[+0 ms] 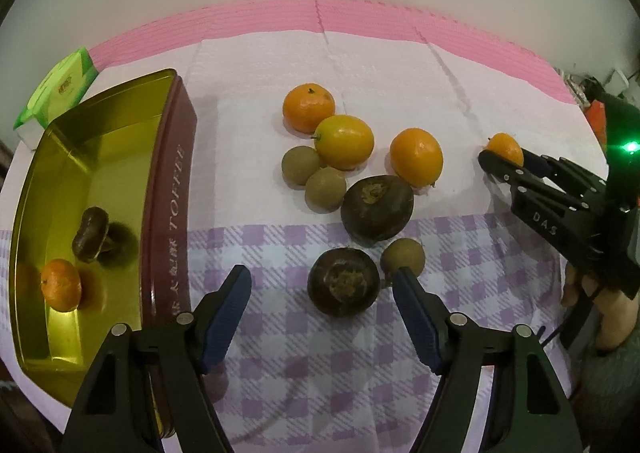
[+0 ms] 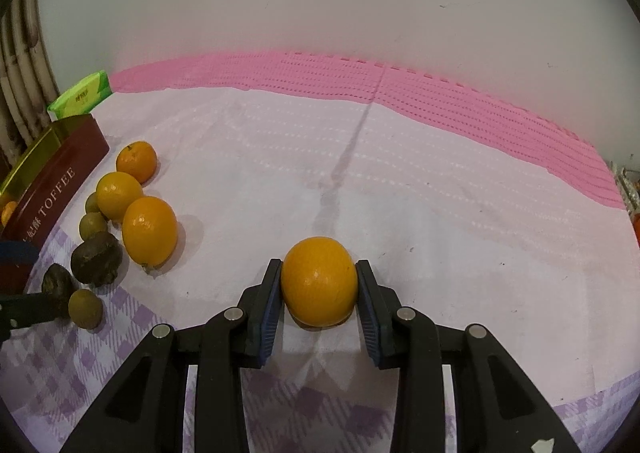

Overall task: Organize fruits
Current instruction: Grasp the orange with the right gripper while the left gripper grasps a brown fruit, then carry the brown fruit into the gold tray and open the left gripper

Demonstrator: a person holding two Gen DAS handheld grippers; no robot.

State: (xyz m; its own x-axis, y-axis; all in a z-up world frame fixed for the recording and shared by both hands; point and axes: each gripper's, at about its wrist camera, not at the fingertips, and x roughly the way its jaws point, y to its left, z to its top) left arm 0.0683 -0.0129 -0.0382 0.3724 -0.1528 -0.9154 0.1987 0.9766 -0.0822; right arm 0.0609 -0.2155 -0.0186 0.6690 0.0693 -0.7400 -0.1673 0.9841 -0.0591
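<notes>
My right gripper (image 2: 318, 285) is shut on an orange citrus fruit (image 2: 319, 281) that rests on the white cloth; it also shows in the left wrist view (image 1: 506, 149). My left gripper (image 1: 322, 281) is open, its fingers on either side of a dark brown fruit (image 1: 343, 280). A small green-brown fruit (image 1: 403, 256) touches the right fingertip. More fruits lie in a cluster: an orange (image 1: 309, 107), a yellow-orange fruit (image 1: 345, 141), another orange (image 1: 417, 157), two green-brown fruits (image 1: 301, 165) and a second dark fruit (image 1: 378, 206). The gold tin (image 1: 92, 157) at left holds a small orange (image 1: 61, 285) and a dark fruit (image 1: 90, 239).
The tin's maroon wall (image 1: 168, 213) reads TOFFEE. A green packet (image 1: 56, 91) lies behind the tin. A pink mat (image 2: 360, 77) runs along the back against the wall. A purple checked cloth (image 1: 304, 365) covers the near table.
</notes>
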